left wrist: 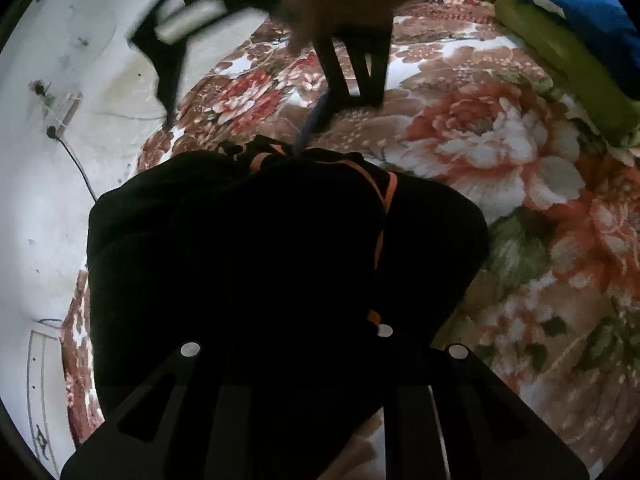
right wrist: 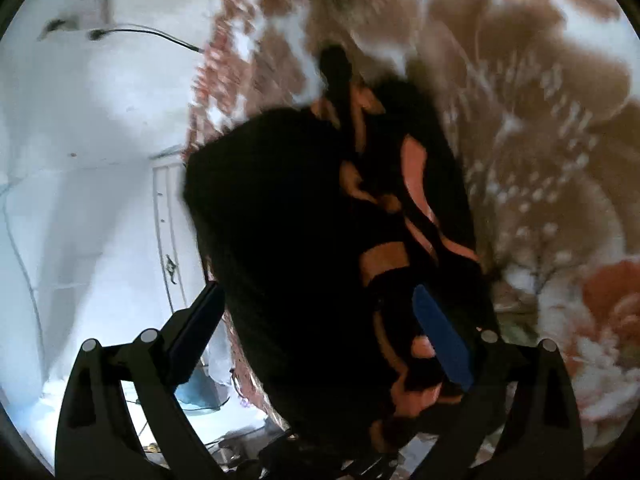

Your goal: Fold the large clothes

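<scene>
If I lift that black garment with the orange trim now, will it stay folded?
Probably not: the black garment lies in soft rounded bulges, so it likely sags. Its orange trim twists loosely, suggesting floppy cloth. It may cling to the floral blanket.

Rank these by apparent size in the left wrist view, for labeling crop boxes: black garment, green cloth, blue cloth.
1. black garment, though it is nearest the camera
2. green cloth
3. blue cloth, cut off by the edge, so unsure
</scene>
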{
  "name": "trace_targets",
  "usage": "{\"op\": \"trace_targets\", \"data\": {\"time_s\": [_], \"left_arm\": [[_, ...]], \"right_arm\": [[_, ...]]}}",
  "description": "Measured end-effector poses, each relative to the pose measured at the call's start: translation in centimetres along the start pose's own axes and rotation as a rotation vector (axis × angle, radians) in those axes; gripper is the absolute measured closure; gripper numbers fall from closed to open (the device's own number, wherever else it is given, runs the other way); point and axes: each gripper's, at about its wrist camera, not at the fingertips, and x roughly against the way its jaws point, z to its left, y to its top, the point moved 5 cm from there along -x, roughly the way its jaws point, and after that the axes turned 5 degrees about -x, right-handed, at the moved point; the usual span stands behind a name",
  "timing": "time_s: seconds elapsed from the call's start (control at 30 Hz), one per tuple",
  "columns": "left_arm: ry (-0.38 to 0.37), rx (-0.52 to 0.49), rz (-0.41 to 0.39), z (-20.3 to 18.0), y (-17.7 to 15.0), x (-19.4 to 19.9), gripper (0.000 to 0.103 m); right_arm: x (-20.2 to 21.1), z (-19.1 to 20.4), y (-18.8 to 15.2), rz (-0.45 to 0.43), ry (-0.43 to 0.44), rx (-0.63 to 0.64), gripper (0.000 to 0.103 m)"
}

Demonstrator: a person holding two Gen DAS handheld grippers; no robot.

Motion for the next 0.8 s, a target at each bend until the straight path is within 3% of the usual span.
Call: {"op": "trace_targets", "data": {"time_s": [0.17, 0.23, 0.43, 0.53, 0.6, 0.67, 0.73, 0.8], "left_arm": [[-0.019, 0.048, -0.014, 0.6, 0.1, 0.4, 0.09], [-0.016, 0.047, -0.02, 0.7, 0.1, 0.6, 0.09], [-0.023, 0.03, -0.031, 0.6, 0.1, 0.7, 0.09], [-0.029, 0.028, -0.039, 0.8, 0.2, 0.9, 0.09], [-0.025, 0.013, -0.046, 0.7, 0.3, 1.1, 0.09], [-0.025, 0.006, -0.053, 0.7, 0.3, 1.1, 0.09], [-0.025, -0.003, -0.055, 0.7, 0.2, 1.0, 0.09], [-0.021, -0.004, -0.081, 0.8, 0.4, 1.2, 0.09]], "right_arm": [[-2.5, 0.6, -0.3, 0.056, 0.019, 0.03, 0.01], [-2.0, 1.7, -0.6, 0.057, 0.034, 0.066, 0.016], [0.9, 4.9, -1.3, 0.032, 0.128, 0.147, 0.016], [-1.4, 4.4, -0.6, 0.064, -0.011, 0.173, 0.016], [-3.5, 3.4, -0.3, 0.117, -0.01, 0.138, 0.016], [-5.5, 2.6, -0.2, 0.159, -0.045, 0.152, 0.026], [-6.5, 2.3, -0.3, 0.184, -0.045, 0.157, 0.065], [-6.6, 2.8, -0.5, 0.19, -0.031, 0.194, 0.081]]}}
